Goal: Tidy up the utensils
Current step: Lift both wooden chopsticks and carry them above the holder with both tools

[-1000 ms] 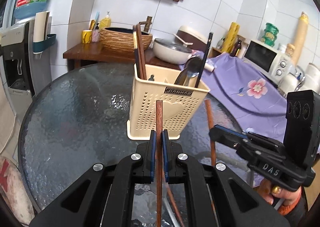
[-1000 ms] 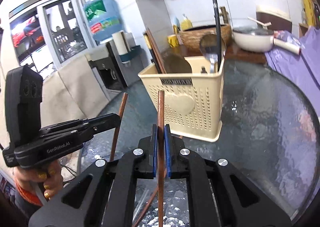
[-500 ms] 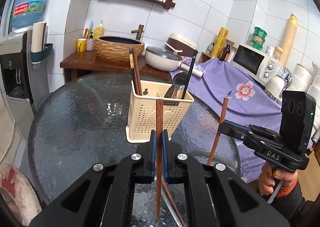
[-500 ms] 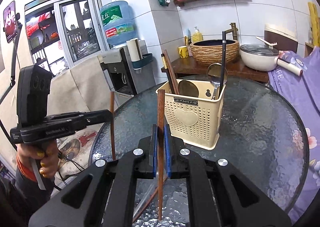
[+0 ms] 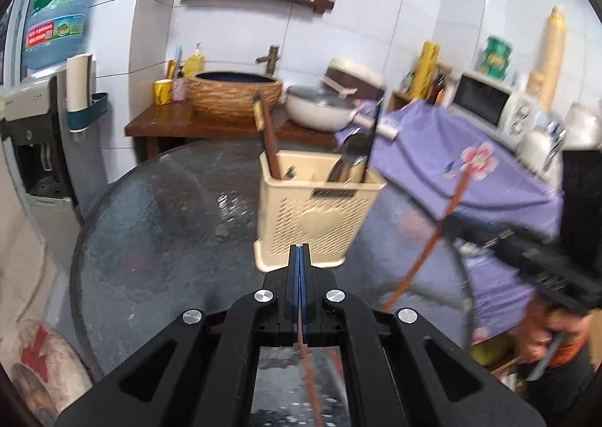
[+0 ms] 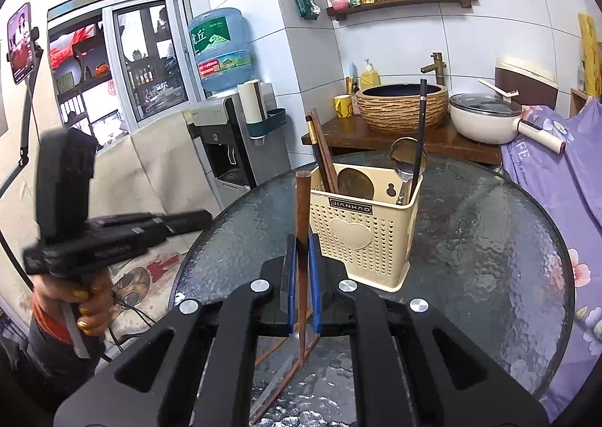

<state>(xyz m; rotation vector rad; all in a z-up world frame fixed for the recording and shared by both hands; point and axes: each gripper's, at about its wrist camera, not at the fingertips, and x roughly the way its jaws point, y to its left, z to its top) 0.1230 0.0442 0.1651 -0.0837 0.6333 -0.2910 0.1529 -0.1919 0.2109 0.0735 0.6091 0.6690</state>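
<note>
On glass table | beige holder: chopsticks, ladle

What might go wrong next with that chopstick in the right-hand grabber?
The right gripper pinches the chopstick at one narrow spot, so it may swivel or slip onto the glass table. Lowered carelessly, it could catch the spoon or nudge the light-looking holder over.

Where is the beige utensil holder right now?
The beige utensil holder stands on the round glass table, centre of both wrist views, just beyond the chopstick in the right gripper.
</note>
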